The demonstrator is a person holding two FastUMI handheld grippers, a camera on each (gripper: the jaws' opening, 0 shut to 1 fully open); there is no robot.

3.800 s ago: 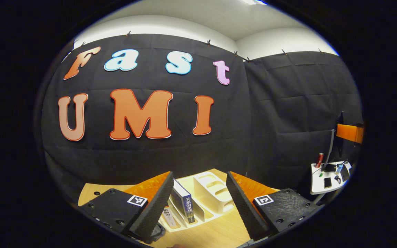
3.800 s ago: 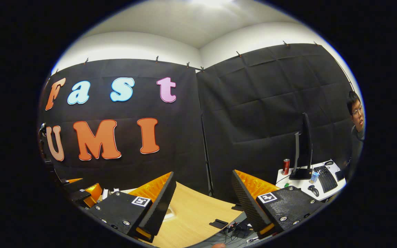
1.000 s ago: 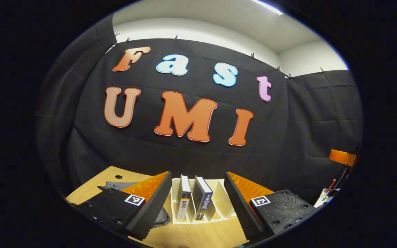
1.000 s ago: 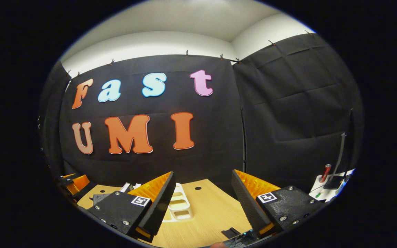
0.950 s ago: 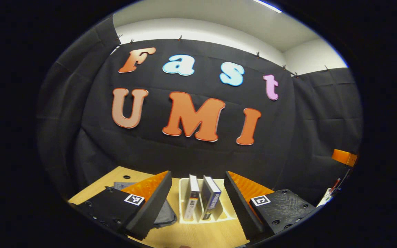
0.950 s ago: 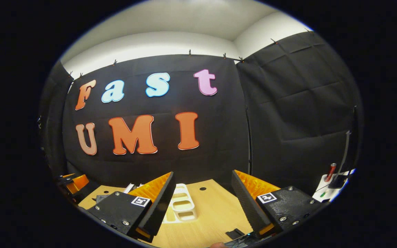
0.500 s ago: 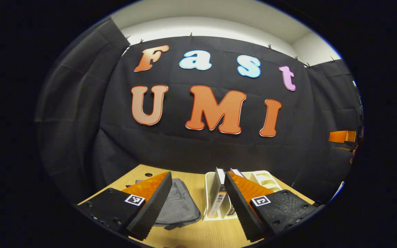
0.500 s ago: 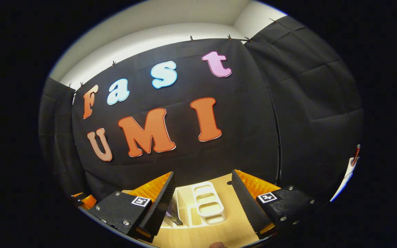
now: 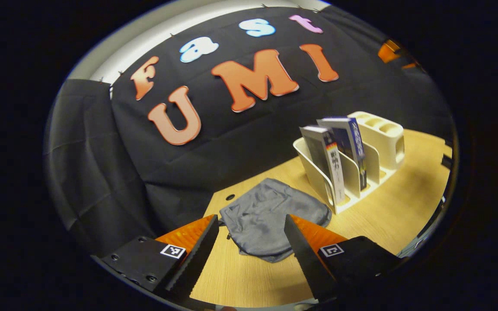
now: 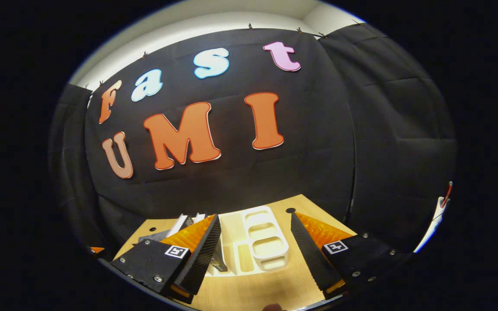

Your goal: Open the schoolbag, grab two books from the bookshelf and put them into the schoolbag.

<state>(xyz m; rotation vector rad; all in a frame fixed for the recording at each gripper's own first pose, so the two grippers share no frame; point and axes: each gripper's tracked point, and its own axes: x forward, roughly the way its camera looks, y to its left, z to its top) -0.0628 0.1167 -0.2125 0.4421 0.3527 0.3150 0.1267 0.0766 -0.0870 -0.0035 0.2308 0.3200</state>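
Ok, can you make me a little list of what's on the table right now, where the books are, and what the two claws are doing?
table: light wood
schoolbag: grey, lying flat and limp on the table, left of the bookshelf in the left gripper view; whether it is unzipped cannot be told
bookshelf: cream rack with slots
books: two, standing upright in the rack's slots
left claw: open, empty, pointed at the schoolbag
right claw: open, empty, pointed at the bookshelf
books in bag: none yet
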